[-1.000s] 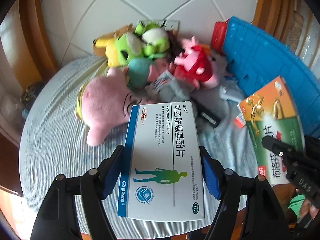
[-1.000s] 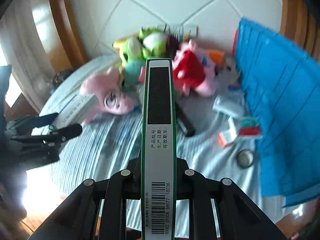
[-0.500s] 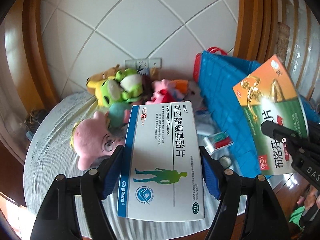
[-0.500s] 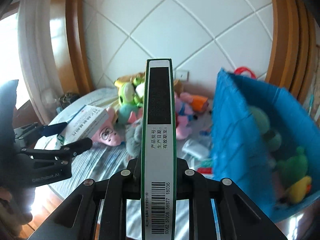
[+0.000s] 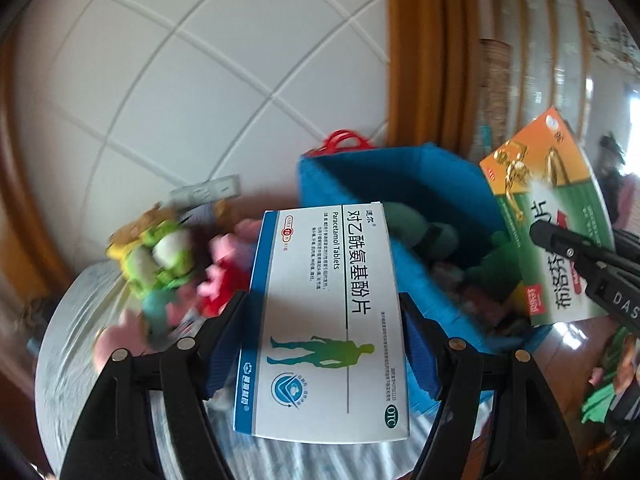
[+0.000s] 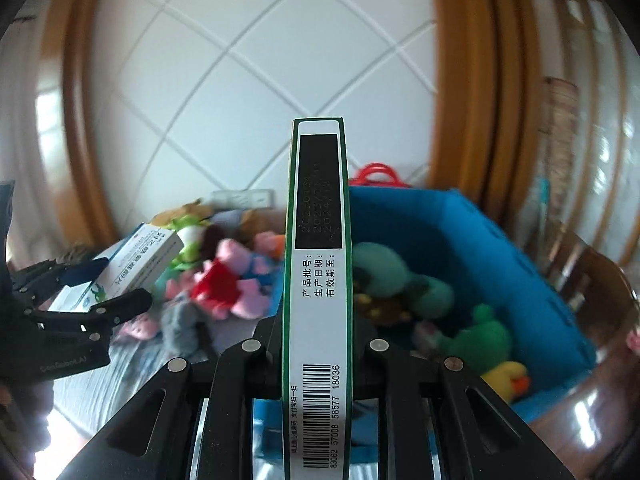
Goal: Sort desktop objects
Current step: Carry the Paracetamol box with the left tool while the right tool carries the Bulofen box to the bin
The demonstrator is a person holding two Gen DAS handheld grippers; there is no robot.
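Paracetamol tablet box [image 5: 326, 320], white with a blue edge, sits flat between the fingers of the left tool [image 5: 324, 344], pads pressed on its long sides, long axis pointing away from the camera. A second medicine box, orange and green [image 5: 548, 220], is pinched thin-edge-up in the right tool [image 6: 318, 344], whose fingers stand very narrow; its barcode edge [image 6: 318, 280] faces the right wrist camera.

Both boxes are in the air, off the counter. The blue storage bin [image 6: 500, 248] lies ahead and to the right of both tools, at the counter's right edge, with its open top facing them. The right tool looks nearer to it; the bin's mouth fills the view just past that box. If the boxes belong there, the next move is likely a short reach forward and down.

Plush toys [image 5: 168, 264] are piled at the counter's far edge by the tiled wall, smeared by motion blur. Toys inside the bin [image 6: 400, 280] are partly hidden behind the boxes. Whether another container exists is not visible.
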